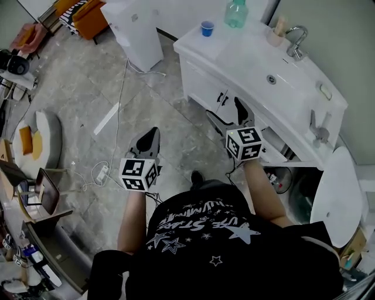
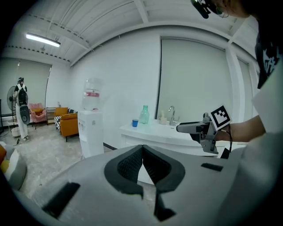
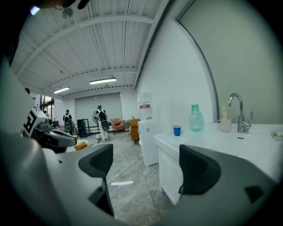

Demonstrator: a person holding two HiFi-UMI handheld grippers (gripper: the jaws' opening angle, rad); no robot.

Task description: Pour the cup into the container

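The pour has not begun; this looks like the approach, with both grippers held out in front of the person and short of the counter [image 1: 234, 51]. The blue cup [image 1: 207, 28] stands upright near the counter's far left corner, close to its front edge and well apart from either gripper. Just beside it, nearer the wall, is a green bottle [image 1: 235, 13]. The sink basin [image 1: 271, 78] and faucet [image 1: 297, 41] take up the counter's right half, and a pale tumbler [image 1: 275, 36] stands by the faucet. Which of these is the intended container cannot be settled from here, though the bottle next to the cup seems the likeliest. The right gripper [image 3: 148, 163] has its jaws spread wide with nothing between them, only floor and the cabinet front showing through the gap; it is level with the counter's front edge. The left gripper [image 2: 142, 149] has its pads pressed together on nothing and hangs over the floor, off the counter's left end. The next move probably calls for carrying the open right gripper along the front edge to the far left corner, setting its jaws either side of the cup and closing gently enough not to crush or tip it.
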